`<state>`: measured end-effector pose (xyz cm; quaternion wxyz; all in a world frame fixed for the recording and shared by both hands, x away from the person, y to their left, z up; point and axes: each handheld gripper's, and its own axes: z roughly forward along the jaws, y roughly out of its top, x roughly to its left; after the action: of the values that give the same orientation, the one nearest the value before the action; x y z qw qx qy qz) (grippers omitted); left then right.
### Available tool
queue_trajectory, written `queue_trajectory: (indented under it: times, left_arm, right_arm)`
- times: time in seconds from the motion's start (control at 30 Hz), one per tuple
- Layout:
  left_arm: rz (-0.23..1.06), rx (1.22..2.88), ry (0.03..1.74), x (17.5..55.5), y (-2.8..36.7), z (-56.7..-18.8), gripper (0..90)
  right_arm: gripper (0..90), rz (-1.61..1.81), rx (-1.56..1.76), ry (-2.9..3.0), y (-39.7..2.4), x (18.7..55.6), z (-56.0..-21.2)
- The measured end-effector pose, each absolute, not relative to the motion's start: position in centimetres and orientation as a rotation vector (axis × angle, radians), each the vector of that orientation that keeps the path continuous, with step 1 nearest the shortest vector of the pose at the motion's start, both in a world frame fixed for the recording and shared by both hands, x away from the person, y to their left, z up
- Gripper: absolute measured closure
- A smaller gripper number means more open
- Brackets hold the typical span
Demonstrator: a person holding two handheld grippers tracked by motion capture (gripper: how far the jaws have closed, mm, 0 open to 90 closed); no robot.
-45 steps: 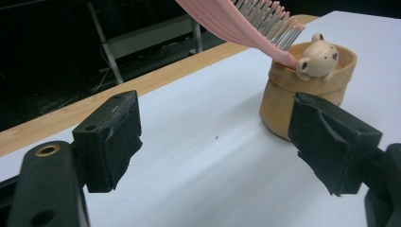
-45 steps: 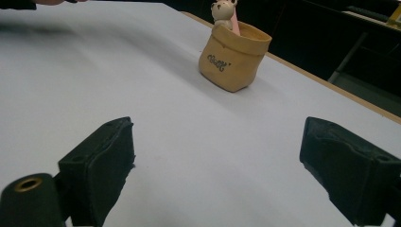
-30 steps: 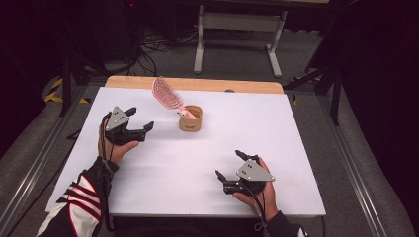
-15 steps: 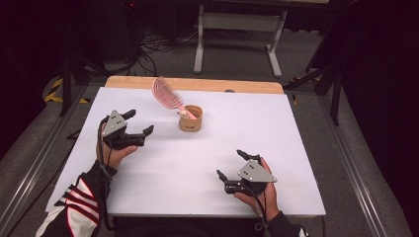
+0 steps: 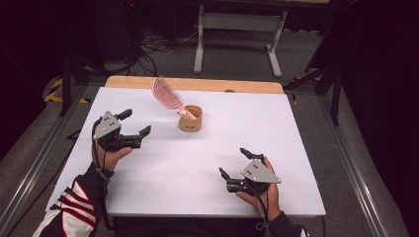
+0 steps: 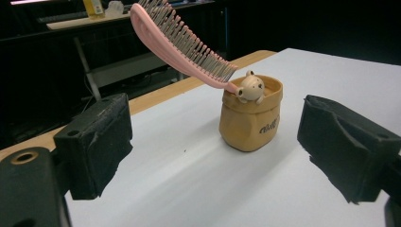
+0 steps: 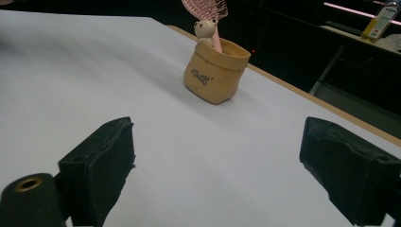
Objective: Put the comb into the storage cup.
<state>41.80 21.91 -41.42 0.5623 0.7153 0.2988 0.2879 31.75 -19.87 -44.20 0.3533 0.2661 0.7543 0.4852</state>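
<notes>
A: Where does the tan cup [image 5: 190,119] sit from the left gripper [image 5: 134,123]?

B: Ahead of it and a little toward its right jaw, apart from both jaws. The left gripper's jaws stand wide apart with nothing between them, above the white table [image 5: 197,163].

A: And from the right gripper [image 5: 233,162]?

B: Well ahead of it, toward the table's far edge, slightly nearer its left jaw in the right gripper view. Its jaws are also spread wide and hold nothing.

A: What is in the cup?

B: A pink hairbrush [image 6: 179,45], handle down inside, leaning out over the rim with its bristled head in the air. A small cream bear figure [image 6: 250,87] clings at the cup's rim, right where the handle goes in.

A: Is the cup upright?

B: Yes, standing on the table, dark lettering on its side.
</notes>
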Motion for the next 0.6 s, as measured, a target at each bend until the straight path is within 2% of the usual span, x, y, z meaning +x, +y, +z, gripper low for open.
queue_trajectory:
  times: [0.6]
  left_arm:
    - [0.708, 1.682, 0.651, 39.9, 21.6, -40.5, 9.7]
  right_arm:
    - [11.5, 1.260, 0.699, 1.929, -20.4, 31.8, -43.9]
